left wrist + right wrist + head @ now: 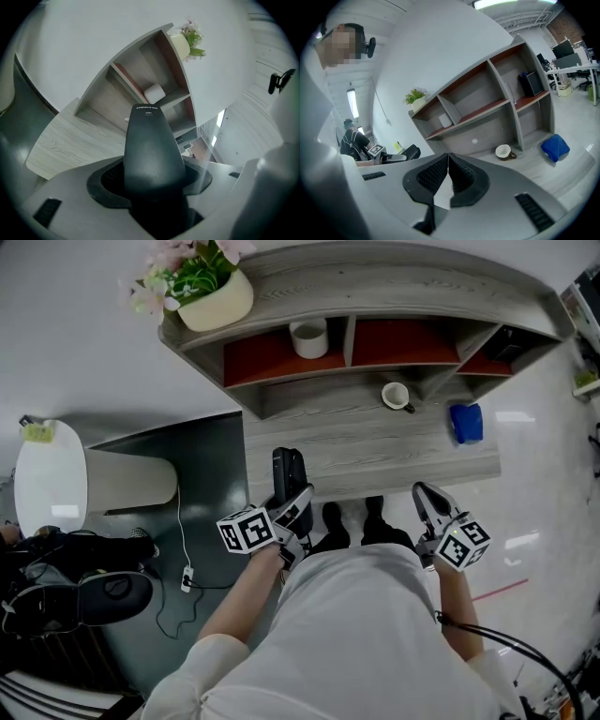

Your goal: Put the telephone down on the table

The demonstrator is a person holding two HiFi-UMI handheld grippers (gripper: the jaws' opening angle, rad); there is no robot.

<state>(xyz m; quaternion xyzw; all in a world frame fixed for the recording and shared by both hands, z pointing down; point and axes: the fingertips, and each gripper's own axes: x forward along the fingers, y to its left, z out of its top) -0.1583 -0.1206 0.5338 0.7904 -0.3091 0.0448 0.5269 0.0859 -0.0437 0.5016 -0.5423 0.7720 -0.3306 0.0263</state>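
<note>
Left gripper (292, 506) clamped wide round black telephone (287, 470), handset pointing 12 o'clock over table (403, 457) front edge. Right gripper (427, 501), at its 3 o'clock: jaws together, empty.

1. Left grey two-jaw gripper (296, 504): jaws clamped on black telephone handset (287, 470), pointing forward and slightly down.
2. Right grey two-jaw gripper (427, 498): jaws together, nothing between them.
3. Both forearms extended forward.

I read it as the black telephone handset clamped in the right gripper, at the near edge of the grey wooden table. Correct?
Wrong gripper. The left gripper clamps the black telephone handset, as the left gripper view shows; the right gripper is shut and empty. It is at the grey wooden table's near edge.
</note>
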